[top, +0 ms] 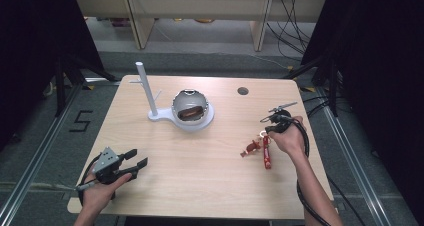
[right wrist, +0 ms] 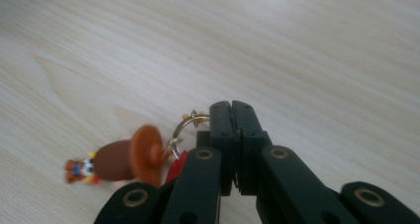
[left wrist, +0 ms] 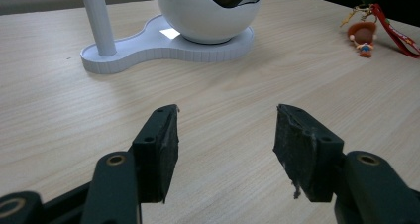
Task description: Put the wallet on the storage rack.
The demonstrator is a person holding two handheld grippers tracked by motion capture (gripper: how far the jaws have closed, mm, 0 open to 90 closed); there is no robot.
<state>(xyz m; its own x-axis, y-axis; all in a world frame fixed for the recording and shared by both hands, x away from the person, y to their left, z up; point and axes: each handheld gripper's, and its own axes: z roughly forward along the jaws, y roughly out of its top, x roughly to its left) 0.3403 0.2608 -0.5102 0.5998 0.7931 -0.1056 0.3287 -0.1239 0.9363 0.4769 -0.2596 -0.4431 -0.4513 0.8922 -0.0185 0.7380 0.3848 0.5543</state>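
A keychain with a small brown-hatted figure [top: 251,147] and a red strap [top: 267,153] hangs at the right of the table, its figure low over the wood. My right gripper [top: 265,132] is shut on it. In the right gripper view the jaws [right wrist: 231,106] are pressed together, with the gold ring [right wrist: 184,127] coming out at their left and the figure [right wrist: 119,159] dangling beside it. My left gripper [top: 140,157] rests at the front left, open, with nothing between its pads [left wrist: 225,130]. The keychain figure [left wrist: 364,38] shows far off in the left gripper view.
A white stand [top: 187,122] with an upright pole [top: 145,86] and an egg-shaped bowl [top: 190,106] holding something brown sits at the table's middle back. The same stand [left wrist: 163,40] lies ahead of the left gripper. A cable hole [top: 243,91] is at the back right.
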